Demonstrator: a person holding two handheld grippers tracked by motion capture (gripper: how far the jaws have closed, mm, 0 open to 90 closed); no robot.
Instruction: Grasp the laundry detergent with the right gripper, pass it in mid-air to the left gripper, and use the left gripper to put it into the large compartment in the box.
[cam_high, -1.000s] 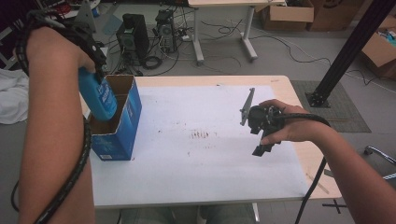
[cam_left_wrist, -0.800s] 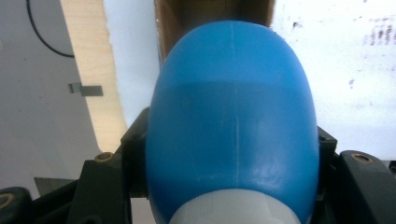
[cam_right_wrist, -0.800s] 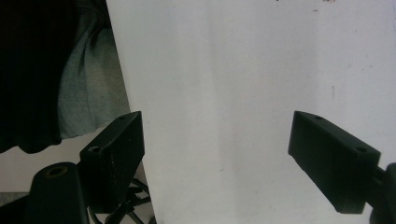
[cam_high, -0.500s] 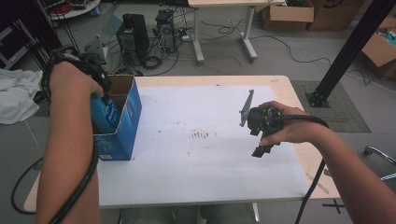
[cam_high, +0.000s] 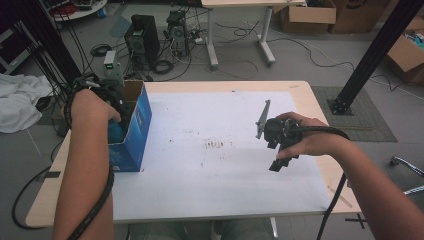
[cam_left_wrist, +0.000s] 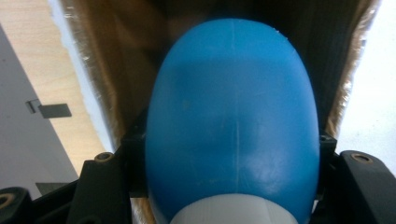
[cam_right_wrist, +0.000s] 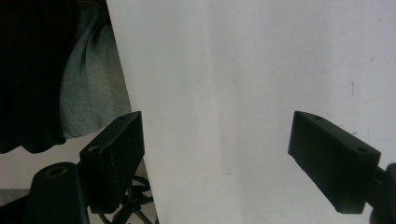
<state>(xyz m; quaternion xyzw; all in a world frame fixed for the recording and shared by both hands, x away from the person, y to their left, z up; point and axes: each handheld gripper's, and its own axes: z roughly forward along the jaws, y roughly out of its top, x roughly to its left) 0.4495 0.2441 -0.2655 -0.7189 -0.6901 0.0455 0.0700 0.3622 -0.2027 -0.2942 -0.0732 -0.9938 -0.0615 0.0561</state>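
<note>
Box at table's left edge; left gripper clamps blue bottle inside; right gripper wide open, empty, mid-sheet

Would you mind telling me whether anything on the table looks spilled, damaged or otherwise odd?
Only small things: a patch of brownish smudges stains the middle of the white sheet. The blue box stands upright, and the blue bottle in the left claw looks intact.

Blue bottle – white cap, smooth – inside open blue box, table's left edge.
</note>
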